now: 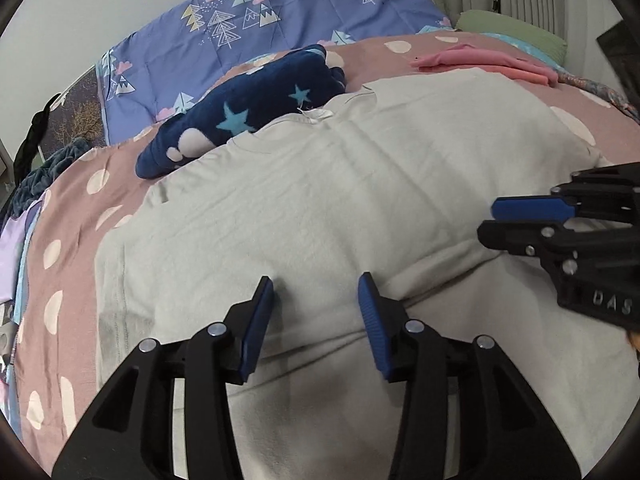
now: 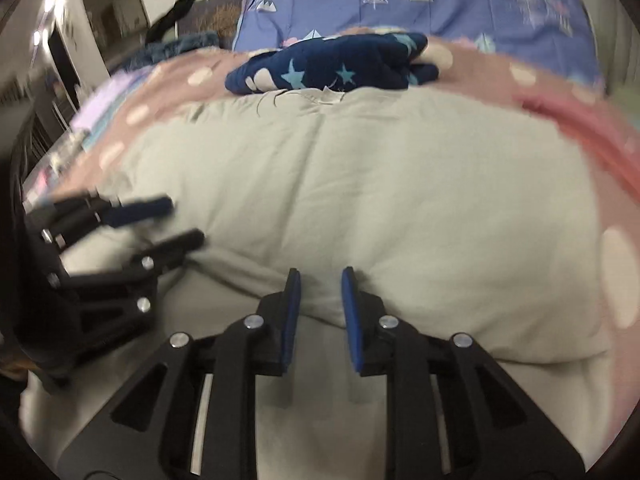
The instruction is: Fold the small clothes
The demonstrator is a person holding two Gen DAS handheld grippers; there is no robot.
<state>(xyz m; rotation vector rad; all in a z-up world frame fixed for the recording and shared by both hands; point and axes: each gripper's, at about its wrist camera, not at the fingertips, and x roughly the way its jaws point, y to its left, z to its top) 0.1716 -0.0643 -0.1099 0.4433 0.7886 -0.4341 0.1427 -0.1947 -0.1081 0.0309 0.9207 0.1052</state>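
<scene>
Grey shirt (image 1: 340,200) folded on the bed (image 1: 68,216).
Left tool (image 1: 316,292) and right tool (image 2: 320,280) hover over its near fold, jaws parted, holding nothing.

- The grey shirt (image 1: 360,184) runs off the bottom edge of both views, so its near part is cut off.
- The navy star-print garment (image 1: 240,116) is partly hidden behind the shirt's far edge.
- The right wrist view is smeared; the pink cloth (image 2: 568,120) shows only as a streak.
- The right gripper (image 1: 490,222) is cut off at the left wrist view's right edge.
- The room (image 2: 60,40) at far left is too blurred to read.
</scene>
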